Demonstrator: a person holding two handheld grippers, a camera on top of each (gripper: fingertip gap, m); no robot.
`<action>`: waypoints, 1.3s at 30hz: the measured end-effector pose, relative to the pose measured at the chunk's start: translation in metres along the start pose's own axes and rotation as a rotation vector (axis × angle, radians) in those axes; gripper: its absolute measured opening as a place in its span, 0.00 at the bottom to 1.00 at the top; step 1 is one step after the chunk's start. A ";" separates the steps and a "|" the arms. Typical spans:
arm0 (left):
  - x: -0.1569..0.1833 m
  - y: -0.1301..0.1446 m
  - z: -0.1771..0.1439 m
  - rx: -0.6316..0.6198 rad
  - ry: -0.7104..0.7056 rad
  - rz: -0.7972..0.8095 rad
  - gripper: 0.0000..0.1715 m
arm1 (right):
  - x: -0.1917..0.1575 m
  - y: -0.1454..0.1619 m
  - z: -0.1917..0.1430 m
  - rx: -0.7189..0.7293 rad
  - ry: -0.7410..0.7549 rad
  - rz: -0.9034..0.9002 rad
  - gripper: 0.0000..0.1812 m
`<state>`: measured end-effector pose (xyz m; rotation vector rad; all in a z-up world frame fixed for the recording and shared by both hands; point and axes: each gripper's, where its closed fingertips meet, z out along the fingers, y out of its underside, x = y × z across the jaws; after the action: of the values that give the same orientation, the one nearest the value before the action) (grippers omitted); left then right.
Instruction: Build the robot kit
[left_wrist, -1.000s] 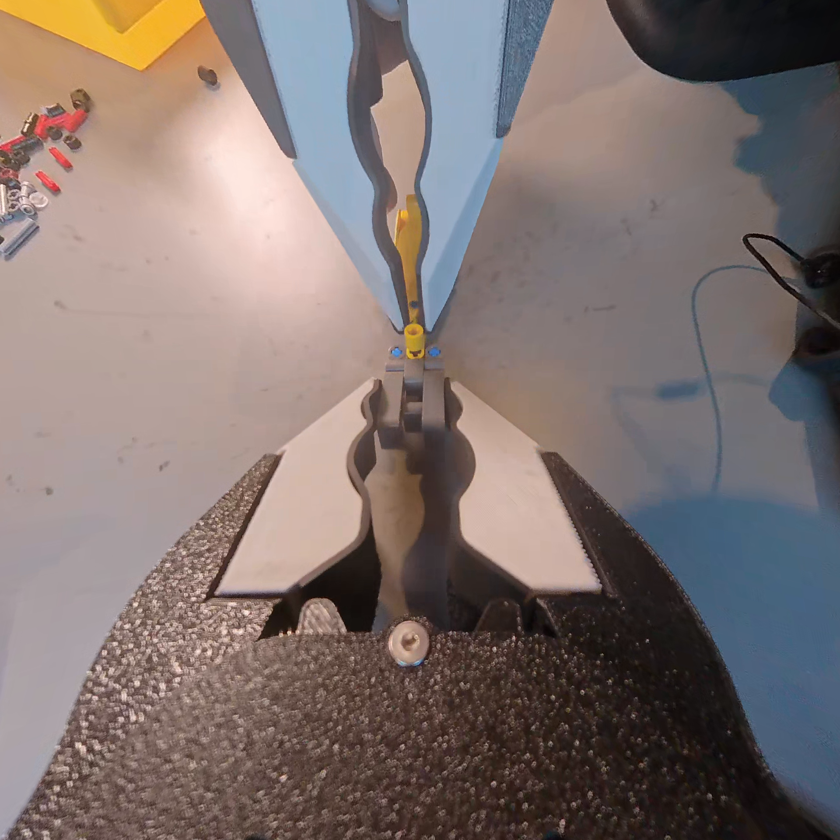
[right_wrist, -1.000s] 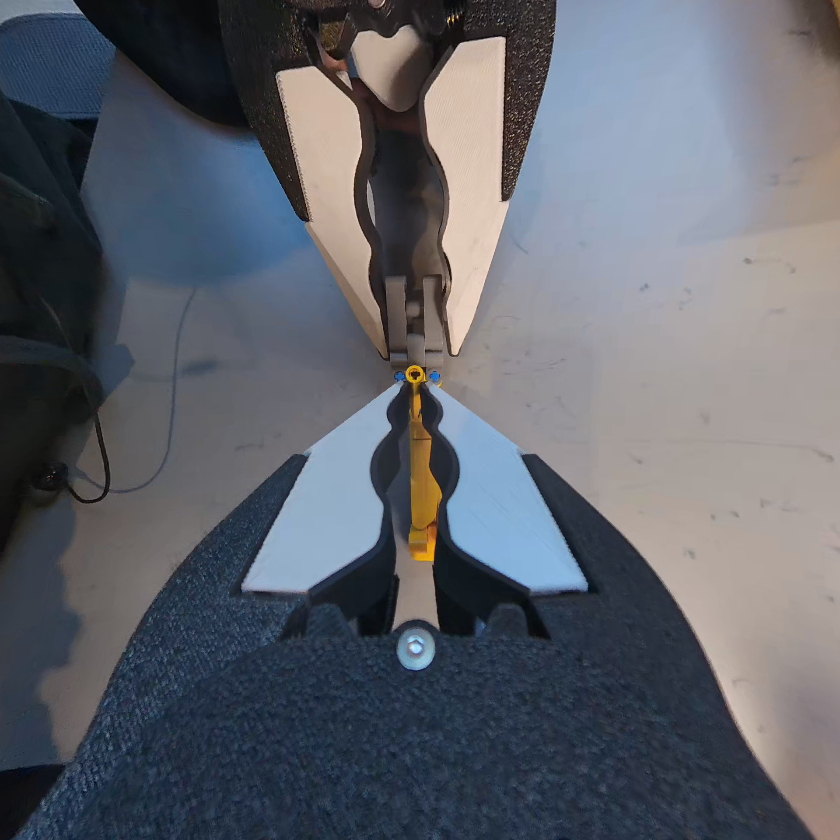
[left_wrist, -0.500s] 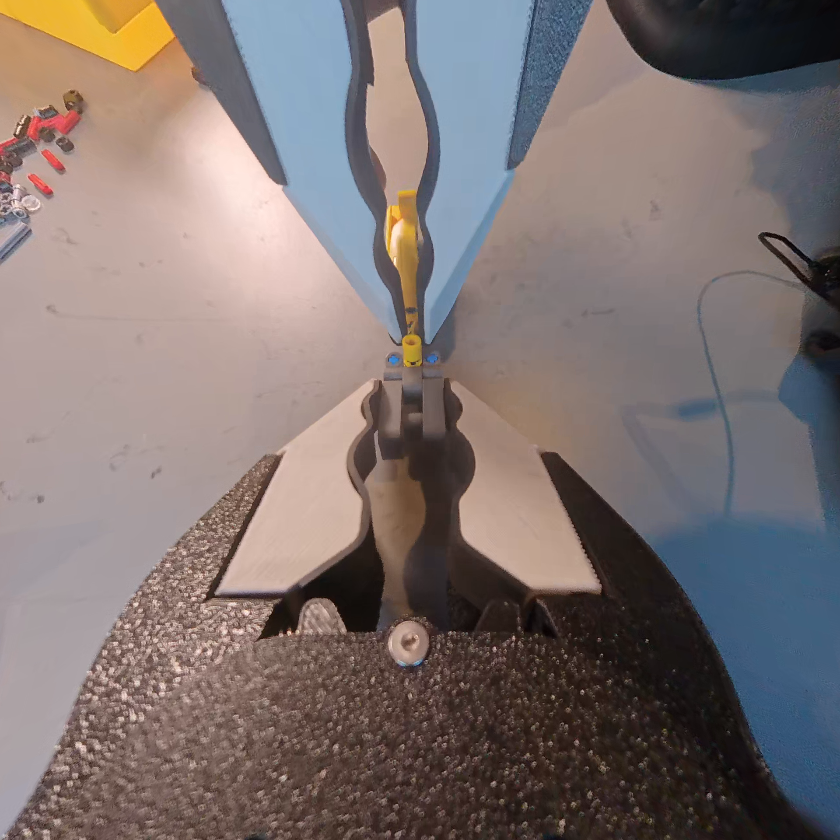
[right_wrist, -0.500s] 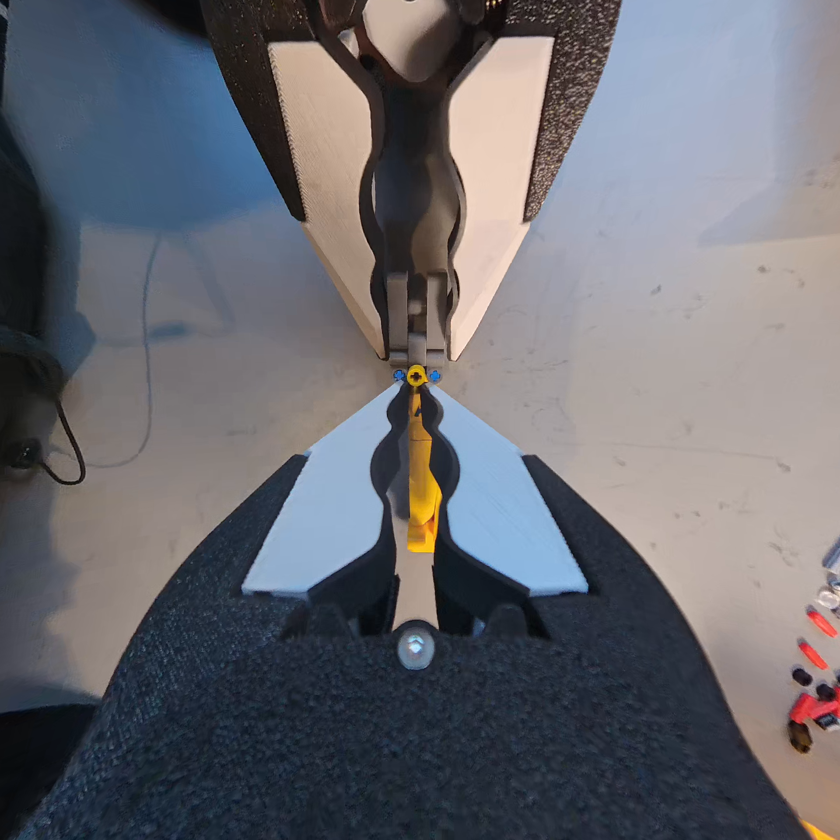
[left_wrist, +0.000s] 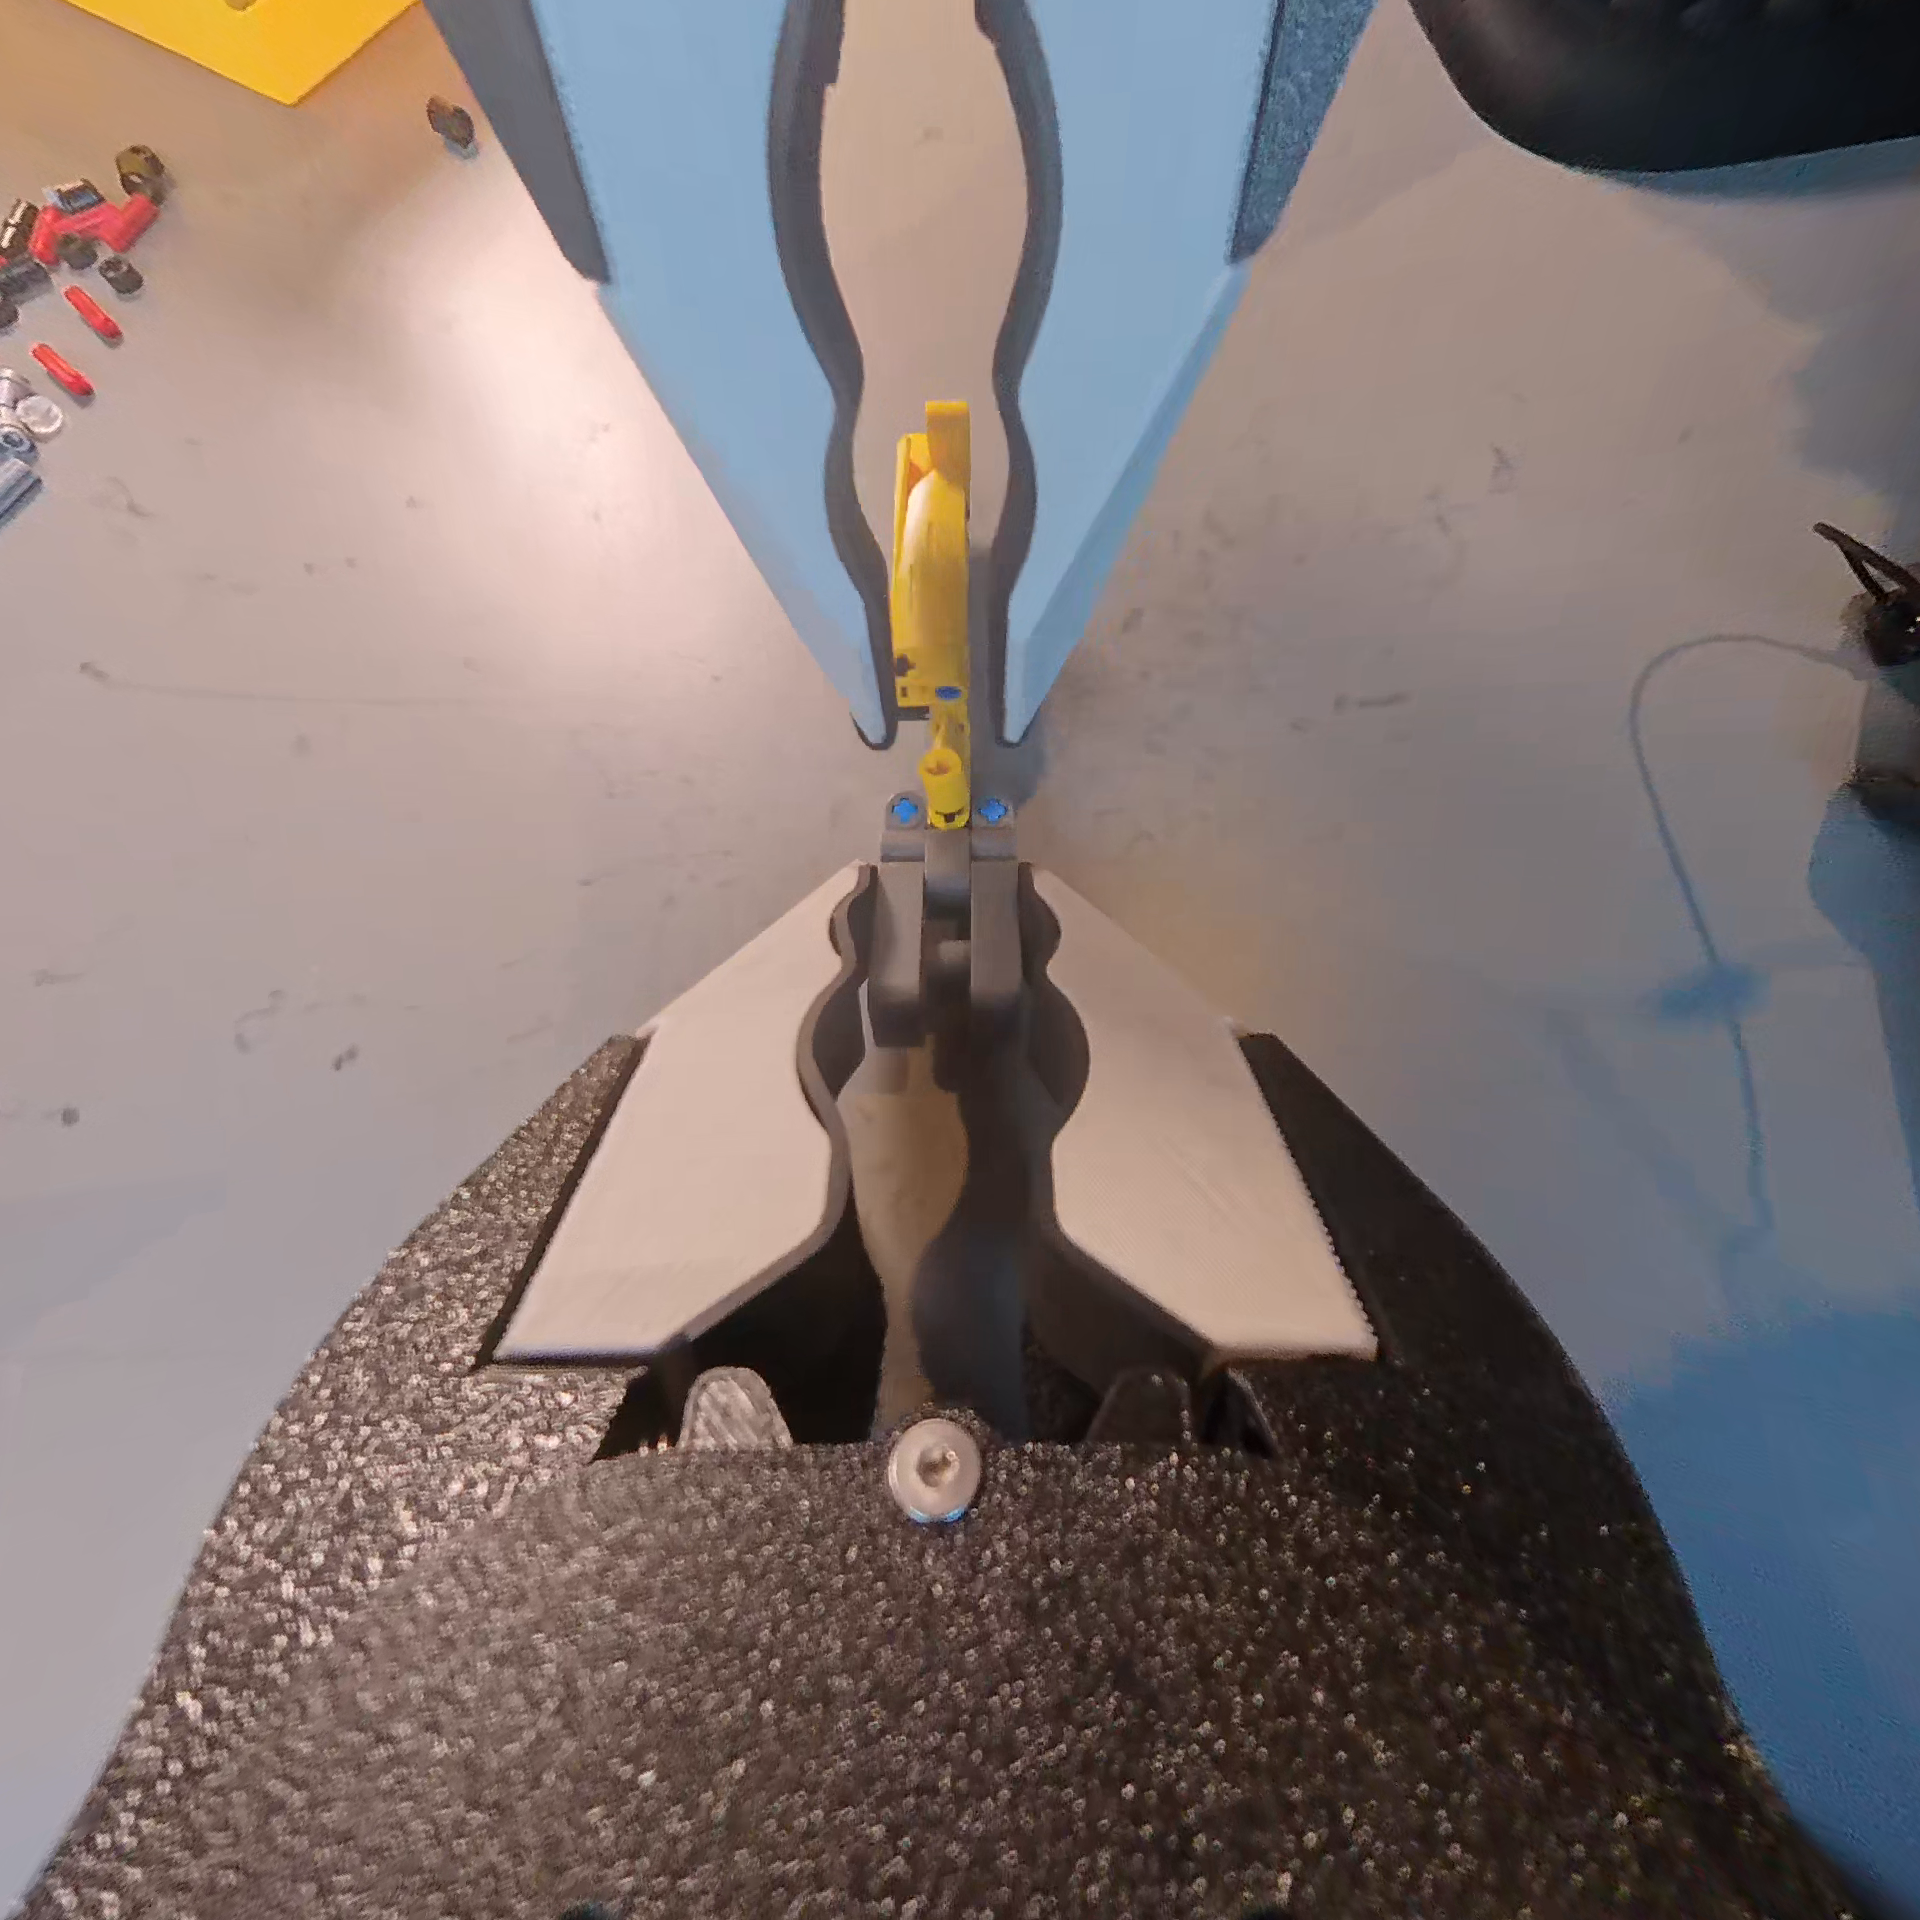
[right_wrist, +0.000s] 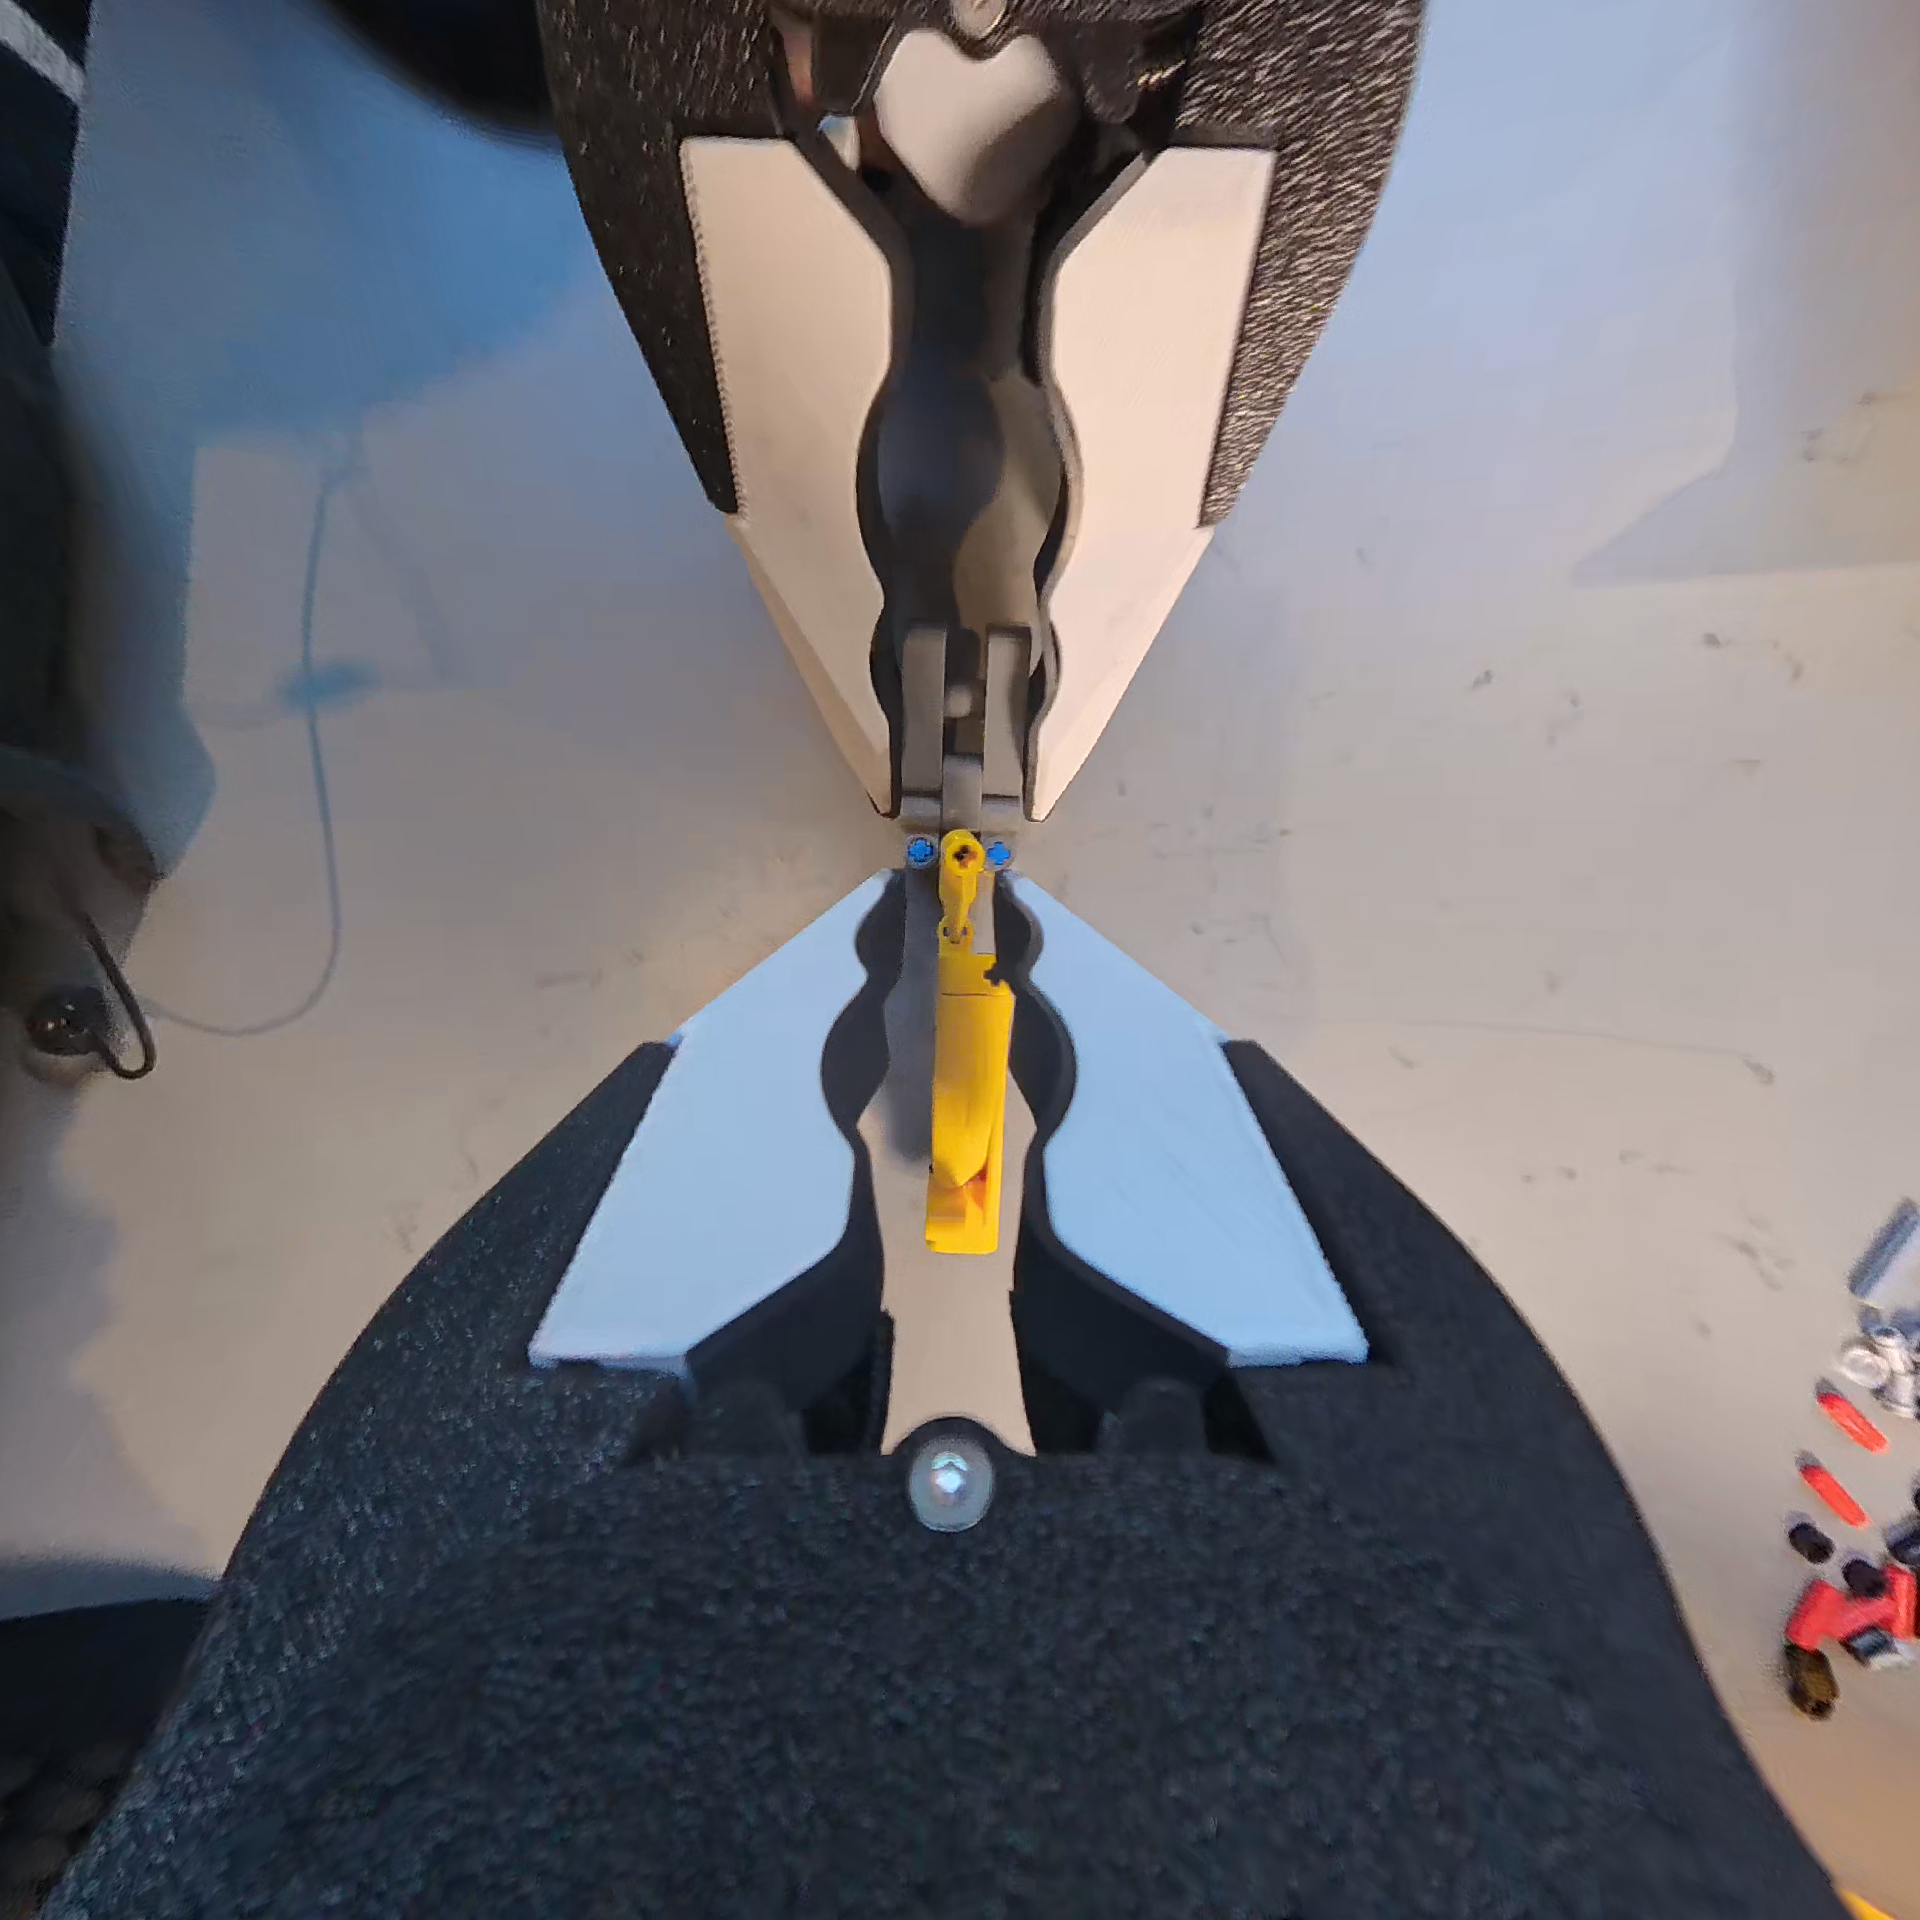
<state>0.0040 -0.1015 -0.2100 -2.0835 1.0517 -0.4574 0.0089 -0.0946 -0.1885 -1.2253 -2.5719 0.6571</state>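
My two grippers face each other tip to tip above a pale table (left_wrist: 416, 727). My left gripper (left_wrist: 948, 878) is shut on a grey part (left_wrist: 948, 935) with two blue pins (left_wrist: 904, 808) at its front end. It also shows in the right wrist view (right_wrist: 958, 805), as does the grey part (right_wrist: 920, 717). A long yellow part (right_wrist: 971, 1081) lies between the fingers of my right gripper (right_wrist: 951, 883), which is slightly open, with a gap on one side. The yellow part's round tip sits between the blue pins. The left wrist view shows the right gripper (left_wrist: 940, 732) and the yellow part (left_wrist: 930, 582).
A pile of small red, black and silver parts (left_wrist: 78, 229) lies on the table, also seen in the right wrist view (right_wrist: 1860, 1621). A yellow box corner (left_wrist: 260, 31) is behind it. A thin cable (left_wrist: 1704, 935) and a dark object (left_wrist: 1662, 73) are on the other side. Left and right tips are no more than a few centimetres apart.
My right gripper's fingers have spread apart a little around the yellow part. The two grippers have drawn closer together. The left gripper's grip on the grey part is unchanged.
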 end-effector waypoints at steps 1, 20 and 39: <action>0.000 0.000 0.000 -0.001 0.000 0.002 0.15 | 0.002 -0.001 -0.002 0.014 0.012 0.006 0.08; 0.004 -0.001 0.000 -0.011 0.008 0.005 0.15 | -0.004 -0.004 0.007 -0.094 -0.022 -0.059 0.03; 0.004 -0.002 0.000 -0.001 0.021 -0.015 0.14 | -0.006 0.002 0.010 0.028 -0.018 0.089 0.03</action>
<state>0.0078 -0.1038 -0.2088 -2.0927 1.0500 -0.4875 0.0098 -0.1010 -0.1985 -1.3369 -2.5264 0.7225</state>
